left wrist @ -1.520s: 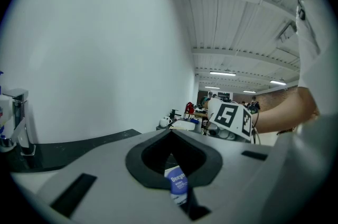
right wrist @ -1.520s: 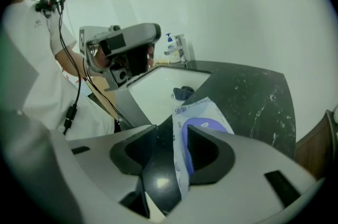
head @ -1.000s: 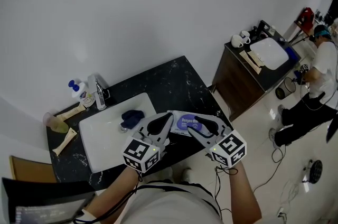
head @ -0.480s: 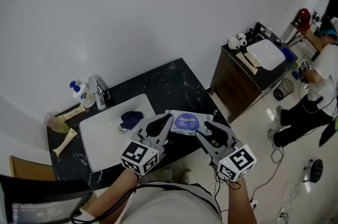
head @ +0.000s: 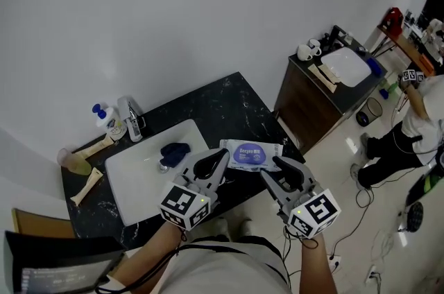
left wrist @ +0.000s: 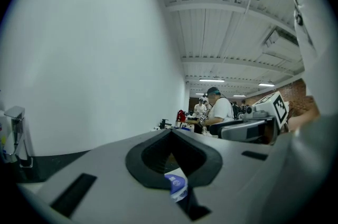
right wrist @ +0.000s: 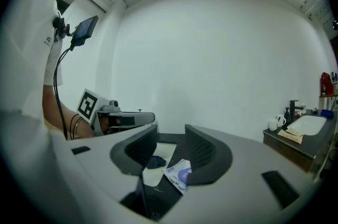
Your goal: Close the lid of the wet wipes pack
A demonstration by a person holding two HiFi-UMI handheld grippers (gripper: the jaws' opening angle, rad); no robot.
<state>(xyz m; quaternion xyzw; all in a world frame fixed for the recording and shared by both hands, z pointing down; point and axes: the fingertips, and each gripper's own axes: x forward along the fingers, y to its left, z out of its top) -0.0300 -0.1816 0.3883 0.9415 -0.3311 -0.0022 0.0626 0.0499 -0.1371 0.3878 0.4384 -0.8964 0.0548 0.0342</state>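
Observation:
The wet wipes pack [head: 250, 154] lies flat on the black counter [head: 229, 112], white with a purple oval lid that looks flat against it. My left gripper [head: 220, 159] hovers just left of the pack with its jaws together and nothing between them; in the left gripper view [left wrist: 170, 132] a bit of the pack [left wrist: 176, 185] shows below the jaws. My right gripper [head: 272, 167] hangs near the pack's front right corner, apart from it, jaws spread. In the right gripper view [right wrist: 170, 136] the pack [right wrist: 178, 173] shows between the jaws, lower down.
A white sink [head: 132, 182] holds a blue cloth [head: 173, 152], with a faucet [head: 132, 120], soap bottle [head: 104, 120] and wooden brushes [head: 84, 186] around it. The counter's edge drops off right of the pack. A dark cabinet [head: 312, 105] and a person [head: 416, 119] stand farther right.
My right gripper has pulled back from over the pack toward the counter's front edge. The purple lid now shows in full. The left gripper has barely moved.

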